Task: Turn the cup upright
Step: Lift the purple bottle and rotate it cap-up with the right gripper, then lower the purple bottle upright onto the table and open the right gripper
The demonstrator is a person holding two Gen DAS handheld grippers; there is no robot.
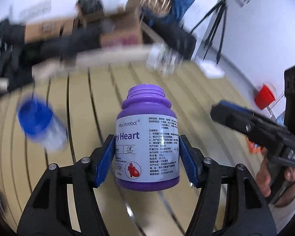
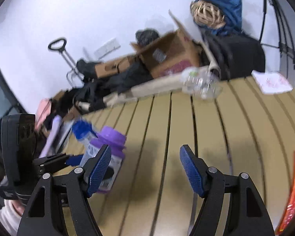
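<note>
The left gripper clamps its blue pads on the purple bottle, whose long axis stands roughly upright, mouth up, above the slatted table. The right gripper, beside the bottle, gapes empty.

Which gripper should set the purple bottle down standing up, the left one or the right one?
Left. The left gripper already has its jaws shut on the purple plastic bottle, neck upward. The right gripper is open and holds nothing.
</note>
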